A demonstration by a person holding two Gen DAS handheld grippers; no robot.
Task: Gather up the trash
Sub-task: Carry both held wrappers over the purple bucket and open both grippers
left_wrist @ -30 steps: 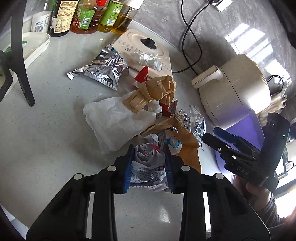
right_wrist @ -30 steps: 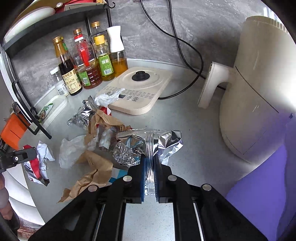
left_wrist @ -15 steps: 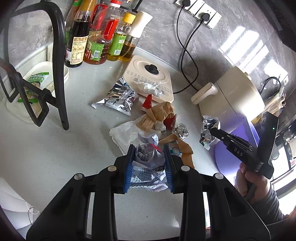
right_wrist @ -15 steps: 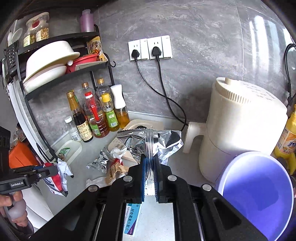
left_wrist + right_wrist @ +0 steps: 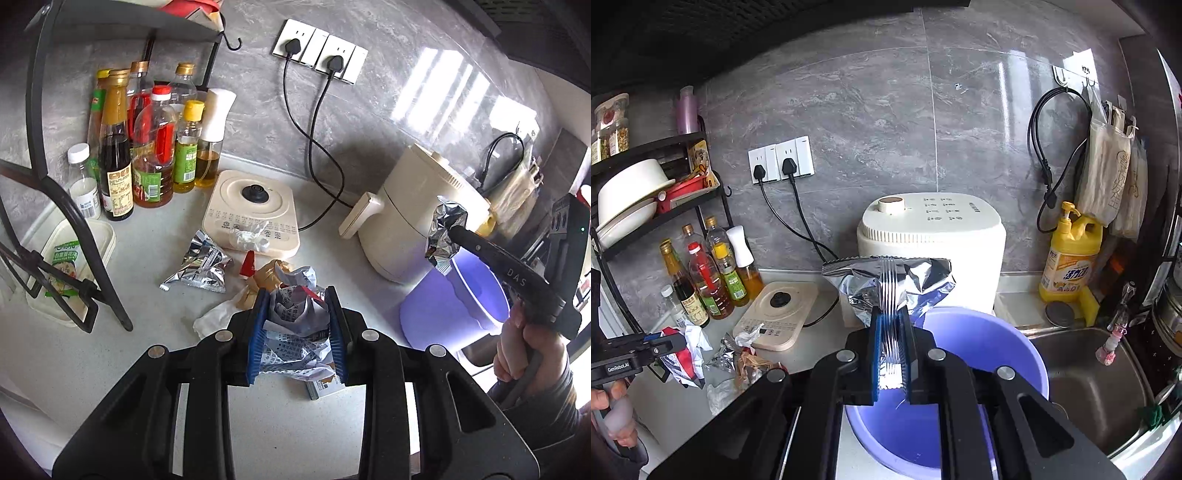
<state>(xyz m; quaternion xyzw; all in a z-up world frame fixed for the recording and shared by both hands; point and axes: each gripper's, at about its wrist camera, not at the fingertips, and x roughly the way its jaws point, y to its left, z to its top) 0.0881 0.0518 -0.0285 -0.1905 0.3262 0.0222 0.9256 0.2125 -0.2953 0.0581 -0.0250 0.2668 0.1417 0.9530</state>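
1. Already the right gripper (image 5: 891, 354), its jaws opening, had the foil wrapper (image 5: 886, 284) between them above the purple basin (image 5: 990, 343).
2. Meanwhile the left gripper (image 5: 298, 332) clamped crumpled printed paper (image 5: 295, 325); more wrappers (image 5: 199, 267) lay uncollected on the counter (image 5: 110, 362).

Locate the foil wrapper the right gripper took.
The foil wrapper sits between the opening jaws of the right gripper, above the purple bin and in front of the cream air fryer, right-wrist view.

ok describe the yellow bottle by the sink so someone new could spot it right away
Start at the steel sink on the right of the counter. Behind it, against the grey wall, stands the yellow pump bottle, right of the white air fryer. It is the only yellow container with a pump top.
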